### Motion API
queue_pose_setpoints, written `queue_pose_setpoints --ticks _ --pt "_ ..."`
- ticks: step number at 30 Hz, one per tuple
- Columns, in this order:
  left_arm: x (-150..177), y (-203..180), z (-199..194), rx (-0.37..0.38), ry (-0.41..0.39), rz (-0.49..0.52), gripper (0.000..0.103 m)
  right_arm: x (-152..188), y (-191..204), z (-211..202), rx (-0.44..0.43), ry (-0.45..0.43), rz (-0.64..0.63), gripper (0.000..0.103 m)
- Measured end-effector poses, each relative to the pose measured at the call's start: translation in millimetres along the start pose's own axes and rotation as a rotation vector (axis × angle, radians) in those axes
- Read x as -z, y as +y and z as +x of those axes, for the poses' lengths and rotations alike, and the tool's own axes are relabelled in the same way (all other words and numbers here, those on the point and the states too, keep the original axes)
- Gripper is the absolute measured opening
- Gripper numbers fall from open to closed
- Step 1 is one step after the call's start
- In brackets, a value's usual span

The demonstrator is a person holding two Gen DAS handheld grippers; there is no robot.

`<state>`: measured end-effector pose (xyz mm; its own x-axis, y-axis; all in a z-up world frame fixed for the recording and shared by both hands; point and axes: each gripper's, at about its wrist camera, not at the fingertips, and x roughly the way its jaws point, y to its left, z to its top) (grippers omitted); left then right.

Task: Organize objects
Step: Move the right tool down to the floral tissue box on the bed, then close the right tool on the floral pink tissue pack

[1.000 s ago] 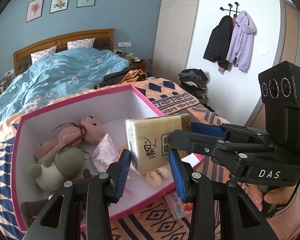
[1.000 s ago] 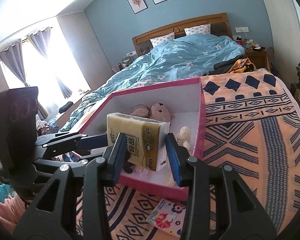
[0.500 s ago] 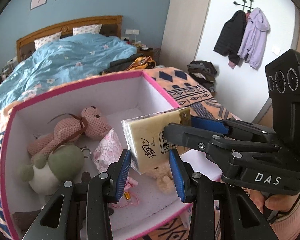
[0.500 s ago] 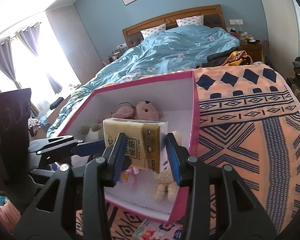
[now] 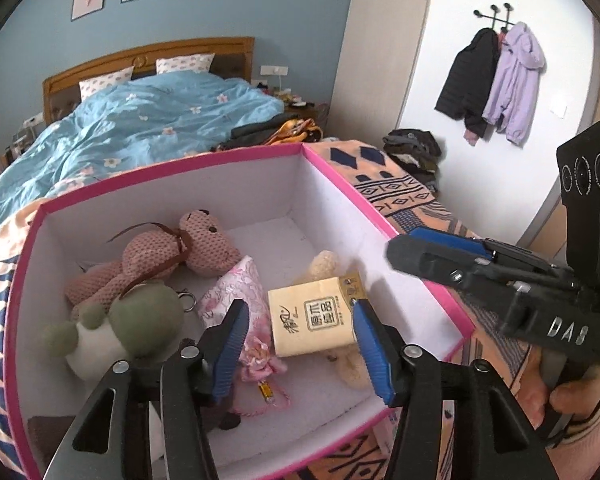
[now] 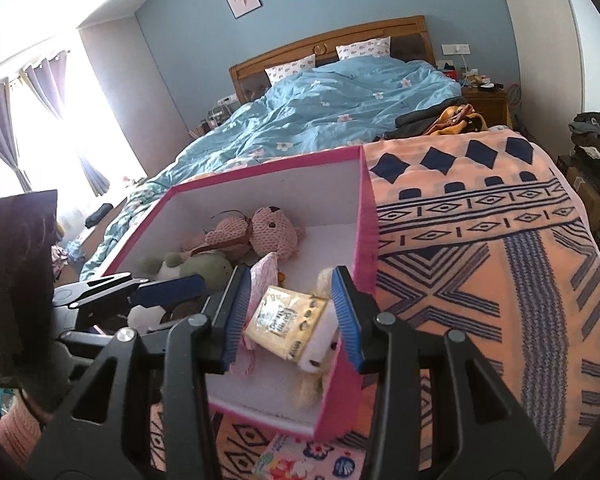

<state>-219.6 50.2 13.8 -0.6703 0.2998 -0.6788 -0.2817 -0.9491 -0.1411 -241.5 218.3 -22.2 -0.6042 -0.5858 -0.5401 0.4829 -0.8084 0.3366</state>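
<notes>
A yellow tissue pack lies inside the pink-rimmed white box, on top of a cream plush toy. It also shows in the right wrist view. My left gripper is open and empty, just above the box's near side. My right gripper is open and empty over the box. The box also holds a pink knitted bear, a green and white plush and a pink floral pouch.
The box sits on an orange patterned blanket at the foot of a bed with a blue duvet. A small flowered packet lies on the blanket in front of the box. Coats hang on the right wall.
The tissue pack was held between both grippers above the box. Both grippers have opened and the pack now lies in the box.
</notes>
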Motion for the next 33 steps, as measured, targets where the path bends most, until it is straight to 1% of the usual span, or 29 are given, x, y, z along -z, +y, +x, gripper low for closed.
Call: queue_pose_setpoints --ticks 3,8,10,13,14,16,18,23,26,27,29,31,33 --pt "8.6 -4.0 -13.8 0.012 -0.039 0.025 0.059 6.0 -5.0 -17.3 -0.011 -0.026 0.017 0.05" --pt "28.3 -12.1 -42.3 0.07 -0.099 0.071 0.059 22.0 -16.6 -46.7 -0.017 -0.054 0.051 0.055" --pt "33.9 -15.2 -49.4 0.095 -0.11 0.084 0.059 32.3 -23.0 -54.2 -0.02 -0.047 0.07 0.055" --pt "48.9 -25.0 -57.5 0.128 -0.111 0.111 0.059 50.7 -32.7 -56.5 -0.028 -0.008 0.101 0.056" --pt "55.2 -29.0 -58.4 0.142 -0.104 0.118 0.059 57.4 -34.7 -54.0 -0.029 0.014 0.108 0.056" --pt "65.5 -35.3 -57.8 0.146 -0.09 0.134 0.059 73.4 -35.8 -48.0 -0.024 0.063 0.106 0.056" --pt "76.6 -40.4 -51.7 0.166 -0.055 0.141 0.059 86.3 -37.0 -43.1 -0.029 0.101 0.111 0.056" --pt "91.3 -42.4 -29.3 0.194 0.032 0.108 0.059 112.8 -44.8 -26.5 -0.036 0.176 0.151 0.056" --pt "96.2 -46.0 -12.8 0.181 0.083 0.104 0.059 119.3 -46.2 -19.9 -0.042 0.19 0.163 0.056" --pt "99.0 -46.4 -9.4 0.186 0.096 0.098 0.059 119.5 -46.5 -19.1 -0.044 0.19 0.165 0.056" --pt "100.9 -46.7 -2.0 0.202 0.122 0.083 0.056 119.1 -47.0 -17.1 -0.052 0.189 0.167 0.056" --pt "102.7 -46.5 4.3 0.2 0.14 0.076 0.054 119.2 -47.3 -14.3 -0.066 0.193 0.171 0.055" --pt "104.2 -43.8 9.2 0.204 0.157 0.059 0.053 120.1 -44.4 -10.9 -0.066 0.201 0.161 0.048"
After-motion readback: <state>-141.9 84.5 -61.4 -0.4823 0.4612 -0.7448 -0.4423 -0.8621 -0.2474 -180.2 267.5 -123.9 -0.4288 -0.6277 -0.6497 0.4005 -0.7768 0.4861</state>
